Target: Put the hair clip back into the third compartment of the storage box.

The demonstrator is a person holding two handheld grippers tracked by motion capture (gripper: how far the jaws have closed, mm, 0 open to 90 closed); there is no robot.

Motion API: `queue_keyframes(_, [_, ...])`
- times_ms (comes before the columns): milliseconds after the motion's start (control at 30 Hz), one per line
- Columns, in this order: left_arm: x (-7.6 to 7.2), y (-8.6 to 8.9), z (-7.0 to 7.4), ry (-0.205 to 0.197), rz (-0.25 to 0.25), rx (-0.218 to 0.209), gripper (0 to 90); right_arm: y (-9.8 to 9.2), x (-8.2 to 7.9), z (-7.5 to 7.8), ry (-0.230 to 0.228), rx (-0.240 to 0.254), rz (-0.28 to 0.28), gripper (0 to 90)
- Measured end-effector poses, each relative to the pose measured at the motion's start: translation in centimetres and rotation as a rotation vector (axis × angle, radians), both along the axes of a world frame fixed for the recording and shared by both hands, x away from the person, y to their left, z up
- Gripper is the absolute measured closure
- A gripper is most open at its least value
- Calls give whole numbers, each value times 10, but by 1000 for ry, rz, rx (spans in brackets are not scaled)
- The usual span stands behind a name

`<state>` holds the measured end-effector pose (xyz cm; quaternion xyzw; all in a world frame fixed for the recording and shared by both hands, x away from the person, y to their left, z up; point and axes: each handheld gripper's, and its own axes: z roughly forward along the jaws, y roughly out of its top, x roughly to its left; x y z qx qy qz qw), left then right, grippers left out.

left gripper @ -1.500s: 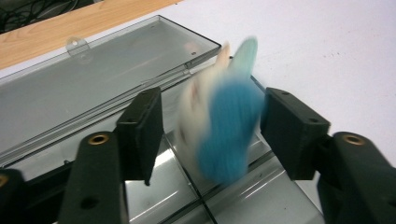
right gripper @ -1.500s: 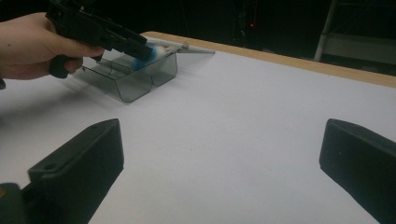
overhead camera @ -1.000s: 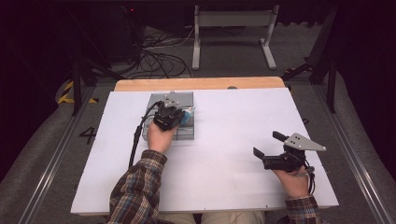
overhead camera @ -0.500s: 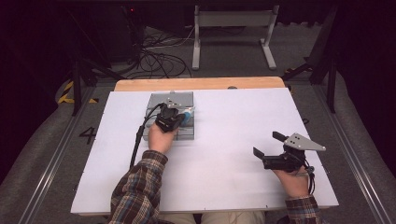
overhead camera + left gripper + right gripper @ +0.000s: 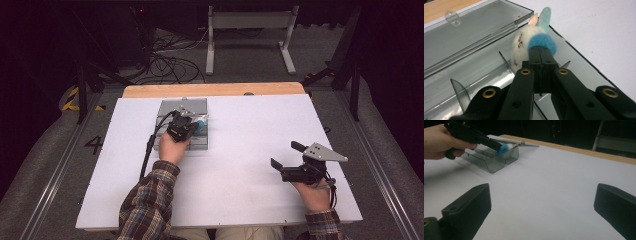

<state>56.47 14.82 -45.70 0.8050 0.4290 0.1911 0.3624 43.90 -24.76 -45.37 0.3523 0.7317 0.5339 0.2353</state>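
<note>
The left gripper (image 5: 540, 53) has its jaws clenched on a plush bunny (image 5: 529, 41) inside the clear box (image 5: 474, 37). The right gripper (image 5: 287, 160) is near right on the counter (image 5: 240, 150), jaws released.

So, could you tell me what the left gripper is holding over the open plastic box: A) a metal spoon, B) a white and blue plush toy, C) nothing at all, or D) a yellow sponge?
B: in the left gripper view the left gripper has its jaws closed on the blue part of a white and blue plush toy, above the compartments of the box.

One clear plastic box (image 5: 183, 125) lies on the worktop (image 5: 240, 165); one plush bunny (image 5: 531, 42) sits inside the box; two grippers, left (image 5: 192, 125) at the box, right (image 5: 282, 156) apart.
</note>
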Motion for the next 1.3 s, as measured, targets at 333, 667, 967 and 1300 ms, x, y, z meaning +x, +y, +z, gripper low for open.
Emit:
queue_keyframes(333, [-4, 7, 5, -16, 7, -45, 726, -2, 0, 1, -10, 12, -8, 13])
queue_keyframes(667, [-8, 9, 10, -49, 6, -42, 494, -5, -1, 1, -18, 19, -17, 13])
queue_keyframes(967, [-12, 11, 16, -95, 2, -58, 301, -6, -2, 1, -25, 25, -26, 8])
queue_keyframes(1300, [-20, 19, 21, -133, 9, -86, 160, -10, -3, 1, -33, 37, -42, 0])
